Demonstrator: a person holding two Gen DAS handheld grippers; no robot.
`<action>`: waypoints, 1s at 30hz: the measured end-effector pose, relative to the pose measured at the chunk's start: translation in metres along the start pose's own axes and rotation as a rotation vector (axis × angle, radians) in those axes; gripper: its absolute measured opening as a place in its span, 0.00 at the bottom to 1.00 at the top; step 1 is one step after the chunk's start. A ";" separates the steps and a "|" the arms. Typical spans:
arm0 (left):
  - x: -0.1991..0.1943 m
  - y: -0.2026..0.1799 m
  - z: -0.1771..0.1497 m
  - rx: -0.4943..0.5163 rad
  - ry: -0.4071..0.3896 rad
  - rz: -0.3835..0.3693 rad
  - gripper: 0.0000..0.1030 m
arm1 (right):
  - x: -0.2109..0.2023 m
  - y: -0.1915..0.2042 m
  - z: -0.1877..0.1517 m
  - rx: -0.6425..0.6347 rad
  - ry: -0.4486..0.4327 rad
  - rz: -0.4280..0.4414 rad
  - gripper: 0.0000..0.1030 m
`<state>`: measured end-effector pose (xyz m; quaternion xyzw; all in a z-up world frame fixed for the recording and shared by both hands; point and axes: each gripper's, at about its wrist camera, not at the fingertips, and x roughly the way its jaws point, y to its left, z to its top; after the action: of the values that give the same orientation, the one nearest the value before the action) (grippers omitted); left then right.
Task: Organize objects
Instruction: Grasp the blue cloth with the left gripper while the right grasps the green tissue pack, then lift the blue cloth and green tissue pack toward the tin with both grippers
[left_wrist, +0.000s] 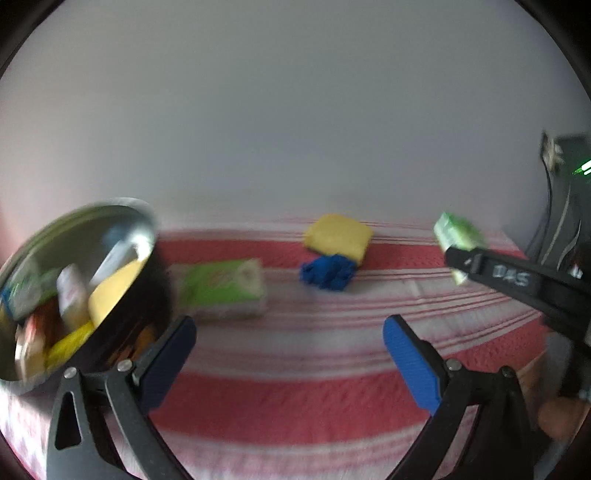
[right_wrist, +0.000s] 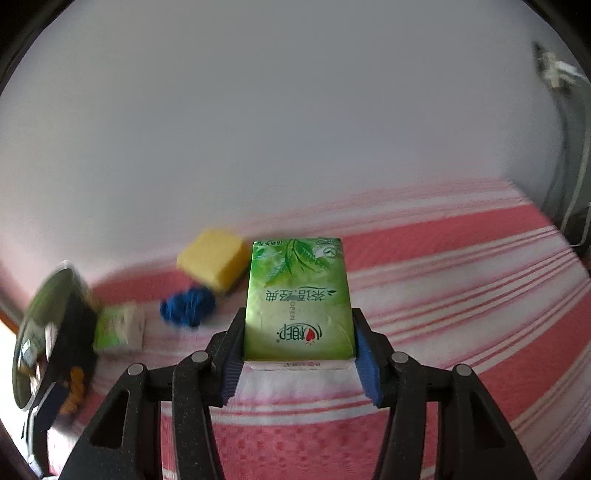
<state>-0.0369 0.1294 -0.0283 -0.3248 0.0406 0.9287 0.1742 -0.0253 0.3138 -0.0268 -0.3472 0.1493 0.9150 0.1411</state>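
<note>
- Green tissue pack (right_wrist: 299, 299) sits clamped between the blue pads of my right gripper (right_wrist: 299, 354), lifted over the red-striped cloth (right_wrist: 461, 295).
- My left gripper (left_wrist: 290, 354) stands wide with nothing in it.
- A second green pack (left_wrist: 223, 290), yellow sponge (left_wrist: 338, 238) and blue cloth wad (left_wrist: 327, 271) lie near the full metal bowl (left_wrist: 122, 216).

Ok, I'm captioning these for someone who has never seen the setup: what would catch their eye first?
First, the green tissue pack clamped between the right gripper's blue pads, filling the middle of the right wrist view. Next, the metal bowl crammed with small packets at the left edge of the red-and-white striped cloth. Between them on the cloth lie a yellow sponge, a blue crumpled thing just in front of it, and a second green pack beside the bowl.
</note>
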 end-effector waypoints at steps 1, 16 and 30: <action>0.010 -0.008 0.007 0.042 0.010 0.000 0.99 | -0.004 -0.004 0.002 0.005 -0.030 -0.018 0.53; 0.114 -0.033 0.038 0.095 0.243 0.037 0.79 | -0.001 -0.049 0.017 0.103 -0.087 -0.106 0.53; 0.031 -0.032 0.022 0.021 0.010 -0.057 0.47 | -0.013 -0.034 0.012 0.066 -0.151 -0.137 0.54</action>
<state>-0.0611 0.1726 -0.0292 -0.3285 0.0419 0.9213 0.2038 -0.0107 0.3470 -0.0157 -0.2820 0.1441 0.9213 0.2255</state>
